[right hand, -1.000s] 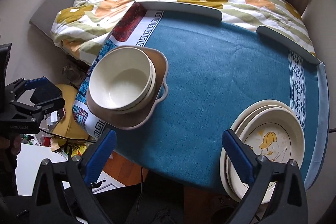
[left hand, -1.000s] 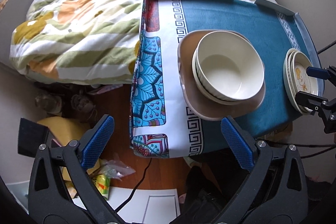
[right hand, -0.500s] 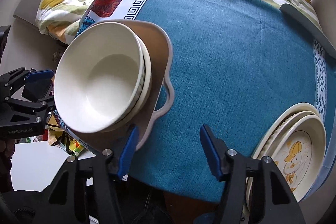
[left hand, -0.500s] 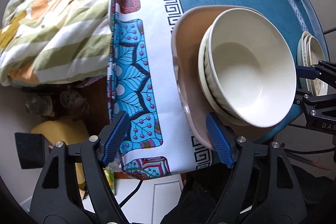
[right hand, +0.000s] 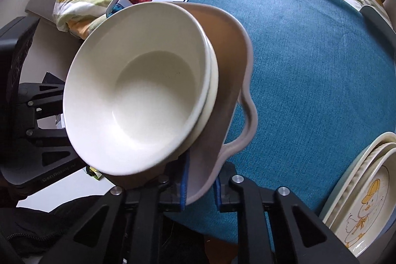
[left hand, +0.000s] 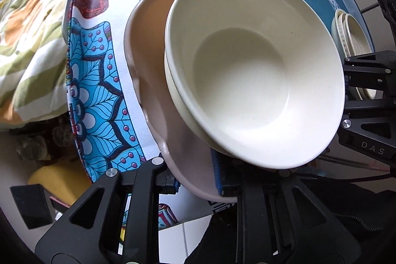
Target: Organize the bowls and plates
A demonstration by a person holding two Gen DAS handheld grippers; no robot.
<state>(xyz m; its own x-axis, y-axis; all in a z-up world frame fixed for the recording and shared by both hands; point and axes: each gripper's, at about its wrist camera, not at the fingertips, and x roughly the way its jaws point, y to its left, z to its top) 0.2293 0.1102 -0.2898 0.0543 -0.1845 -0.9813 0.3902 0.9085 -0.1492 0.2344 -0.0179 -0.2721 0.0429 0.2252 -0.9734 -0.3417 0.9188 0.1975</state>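
Two grippers, left gripper (left hand: pixel 196 183) and right gripper (right hand: pixel 200 186), are closing, pinching the tan plate (right hand: pixel 227 81) under stacked white bowls (left hand: pixel 250 71). "DAS" and "GenRobot.AI" are printed on their bodies.

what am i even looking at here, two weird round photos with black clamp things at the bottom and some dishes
These are two fisheye cameras, one mounted on each of two hand-held grippers that a person carries; there is no robot arm. Each picture looks forward along its gripper's two blue-padded fingers. In the left wrist view, the left gripper is closing on the near rim of a beige tray. In the right wrist view, the right gripper is closing on the same tray's rim beside its handle. Two stacked cream bowls sit on the tray. The tray rests on a blue tablecloth, where a stack of cream plates, the top one printed with a duck, also lies.
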